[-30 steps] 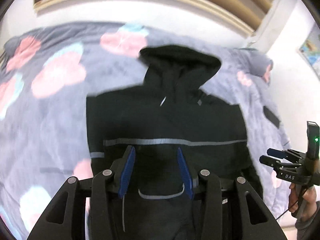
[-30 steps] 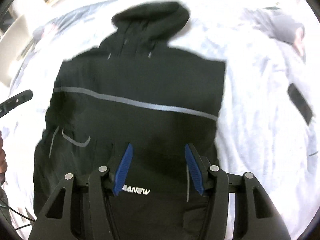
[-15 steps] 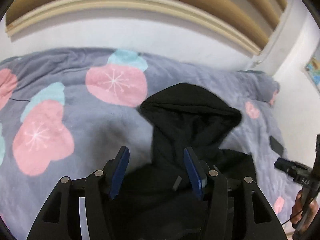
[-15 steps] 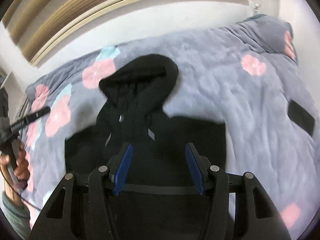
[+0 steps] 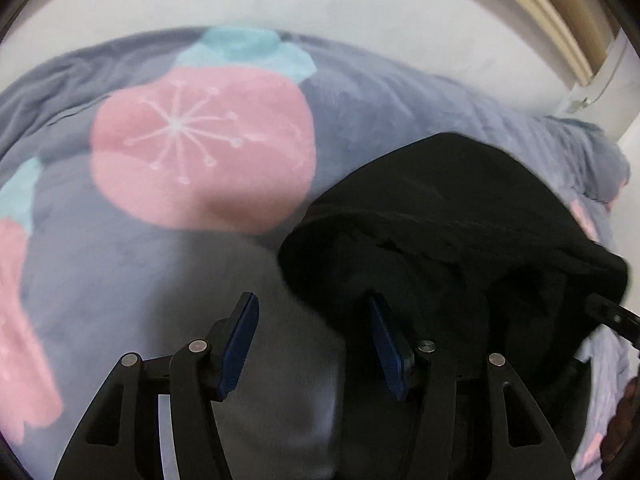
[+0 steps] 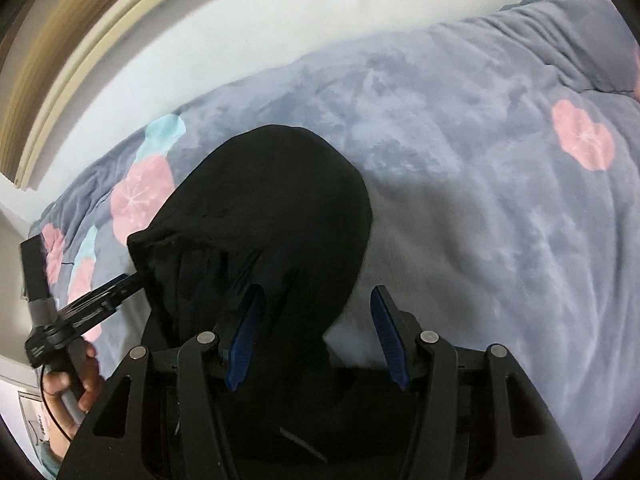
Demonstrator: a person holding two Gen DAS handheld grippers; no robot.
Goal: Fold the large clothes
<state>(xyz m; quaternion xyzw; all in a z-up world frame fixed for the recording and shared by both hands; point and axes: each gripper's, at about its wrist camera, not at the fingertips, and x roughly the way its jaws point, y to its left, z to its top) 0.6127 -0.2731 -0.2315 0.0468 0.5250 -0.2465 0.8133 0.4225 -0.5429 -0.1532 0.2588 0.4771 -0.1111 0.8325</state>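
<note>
A black hooded jacket lies flat on the bed, and only its hood [image 5: 460, 220] [image 6: 276, 200] and collar show. My left gripper [image 5: 312, 304] hangs open just above the hood's left edge; the right pad is over black cloth and the left pad over the blanket. The right wrist view shows the left gripper [image 6: 128, 290] with its tips at that same edge. My right gripper [image 6: 316, 294] is open over the hood's right side, cloth lying under the gap without being pinched. Its tip [image 5: 608, 312] pokes in at the right of the left wrist view.
A grey-purple fleece blanket [image 6: 480, 200] with pink and teal flowers [image 5: 200, 148] covers the bed all around the hood. Beyond it rise a white wall [image 5: 320, 8] and beige wooden strips [image 6: 60, 60]. A person's hand [image 6: 76, 384] holds the left gripper's handle.
Both grippers have travelled up the jacket from its lower part to the hood and come down closer to it. The jacket's body has left view. The left jaws stand wider than before.
</note>
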